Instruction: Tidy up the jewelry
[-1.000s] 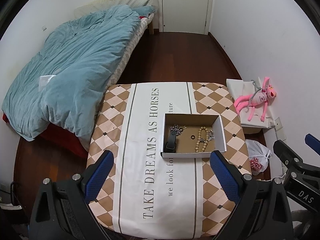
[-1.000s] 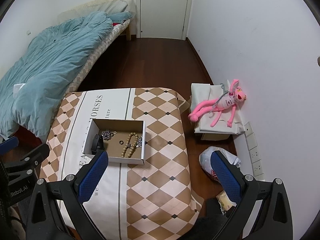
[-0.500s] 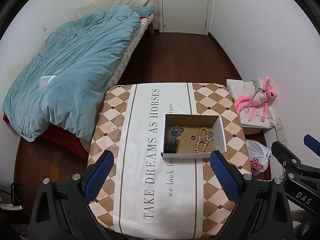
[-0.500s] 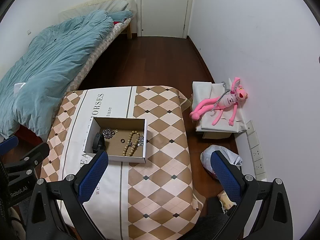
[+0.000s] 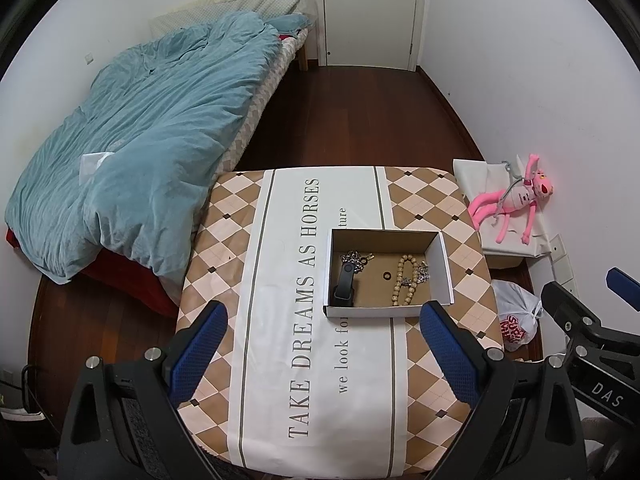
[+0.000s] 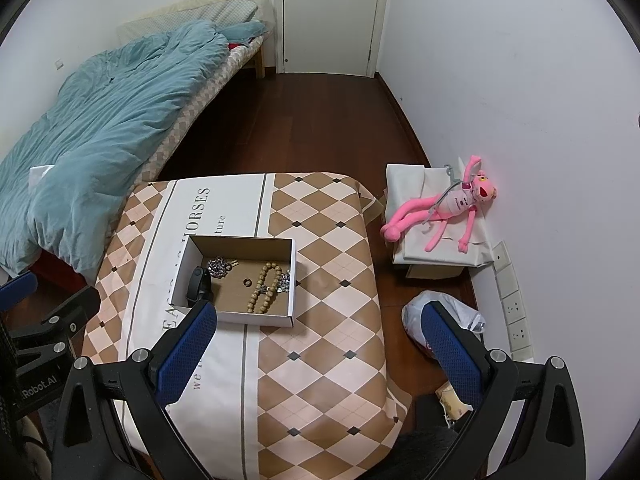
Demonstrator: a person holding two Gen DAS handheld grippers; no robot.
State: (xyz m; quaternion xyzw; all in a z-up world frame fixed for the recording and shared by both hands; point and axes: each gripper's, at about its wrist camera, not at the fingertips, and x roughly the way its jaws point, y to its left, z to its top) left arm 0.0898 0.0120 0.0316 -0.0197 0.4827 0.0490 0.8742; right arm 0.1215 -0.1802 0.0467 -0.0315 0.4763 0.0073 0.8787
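An open cardboard box [image 5: 440,264] [image 6: 291,280] stands on the table with the checkered cloth [image 5: 248,280] [image 6: 332,320]. In it lie a black band [image 5: 345,285] [image 6: 195,286], a silver chain [image 5: 353,258] [image 6: 218,266], a small dark ring [image 5: 387,275] [image 6: 247,281] and a wooden bead bracelet [image 5: 404,280] [image 6: 264,286] with a silver piece beside it. My left gripper [image 5: 322,354] is open and empty, held high above the table's near side. My right gripper [image 6: 318,354] is open and empty, high above the table's right part.
A bed with a teal duvet [image 5: 152,152] stands left of the table. A pink plush toy [image 6: 448,208] lies on a covered box by the right wall. A plastic bag [image 6: 444,316] sits on the floor below it. A white door [image 5: 370,12] is at the far end.
Both grippers have drifted slightly back and up; the box sits a little lower and farther in both views. Nothing was grasped or released.
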